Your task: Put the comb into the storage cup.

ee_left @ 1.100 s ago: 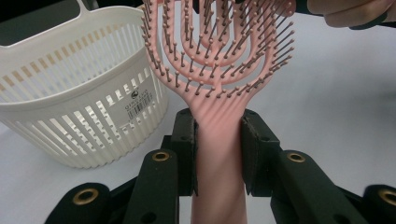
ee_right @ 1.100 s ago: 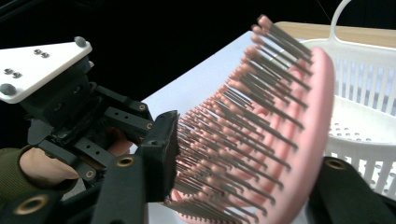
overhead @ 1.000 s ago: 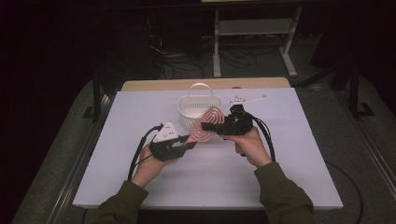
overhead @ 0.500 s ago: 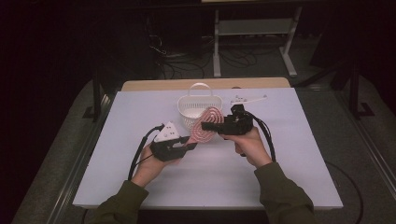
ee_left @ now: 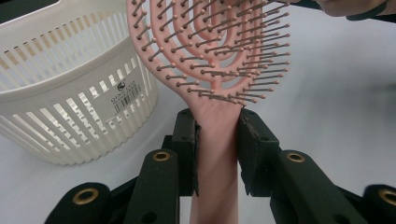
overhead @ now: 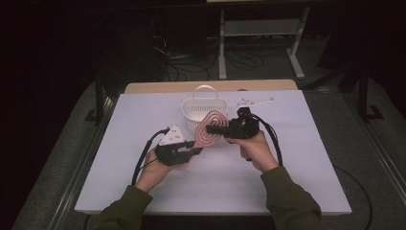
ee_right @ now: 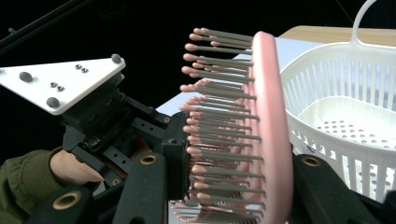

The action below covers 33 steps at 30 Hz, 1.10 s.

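Pink plastic hairbrush hangs above the worktop beside the white slotted basket: left gripper pinches its handle, right gripper has just been closing on its head. Bristles may let the head slip.

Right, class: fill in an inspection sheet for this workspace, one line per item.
Surface: white tabletop, mostly bare.
Job's things: pink vented hairbrush held above the table beside the white slotted basket.
Clutter: white three-cornered plate at the far edge.
Grippers: left gripper clamps the brush handle; right gripper has just been closing on the brush head.
Cables: black cable trails from each gripper.
Surroundings: dark floor, white frame behind.
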Available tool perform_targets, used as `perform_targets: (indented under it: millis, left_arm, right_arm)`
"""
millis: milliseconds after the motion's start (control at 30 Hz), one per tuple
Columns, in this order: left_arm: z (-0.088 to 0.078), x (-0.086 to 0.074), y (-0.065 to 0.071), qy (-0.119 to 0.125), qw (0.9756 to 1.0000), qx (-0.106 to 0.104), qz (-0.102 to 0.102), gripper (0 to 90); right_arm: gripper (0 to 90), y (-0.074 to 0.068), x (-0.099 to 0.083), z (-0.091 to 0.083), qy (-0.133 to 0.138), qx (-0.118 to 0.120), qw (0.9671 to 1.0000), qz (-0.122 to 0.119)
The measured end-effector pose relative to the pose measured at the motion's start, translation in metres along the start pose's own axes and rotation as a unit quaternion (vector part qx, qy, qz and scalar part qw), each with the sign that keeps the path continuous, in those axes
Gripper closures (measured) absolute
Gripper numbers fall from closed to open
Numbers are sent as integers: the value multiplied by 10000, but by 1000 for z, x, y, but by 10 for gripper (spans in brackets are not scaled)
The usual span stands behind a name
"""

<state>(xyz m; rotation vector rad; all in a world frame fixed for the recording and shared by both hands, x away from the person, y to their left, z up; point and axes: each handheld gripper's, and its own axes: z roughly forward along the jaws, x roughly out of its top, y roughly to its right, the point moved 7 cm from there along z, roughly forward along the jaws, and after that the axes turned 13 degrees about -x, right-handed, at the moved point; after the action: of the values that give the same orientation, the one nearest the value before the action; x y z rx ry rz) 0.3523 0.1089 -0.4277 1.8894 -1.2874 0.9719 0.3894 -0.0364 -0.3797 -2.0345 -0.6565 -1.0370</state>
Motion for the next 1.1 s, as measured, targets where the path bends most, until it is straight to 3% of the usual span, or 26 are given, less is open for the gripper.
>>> perform_targets:
  millis: [367, 600, 1100]
  left_arm:
    - [-1, 1, -1, 49, 10000, -29, -61, 689]
    - [-4, 0, -3, 73, 9999, -48, -139, 604]
    - [-15, -8, -5, 5, 9991, -300, -311, 460]
  right_arm:
    - [627, -2, 1, -1, 50, 73, 10000, 32]
    - [628, 1, 2, -4, 106, -5, 9999, 18]
    - [628, 6, 5, -11, 182, -109, 9998, 30]
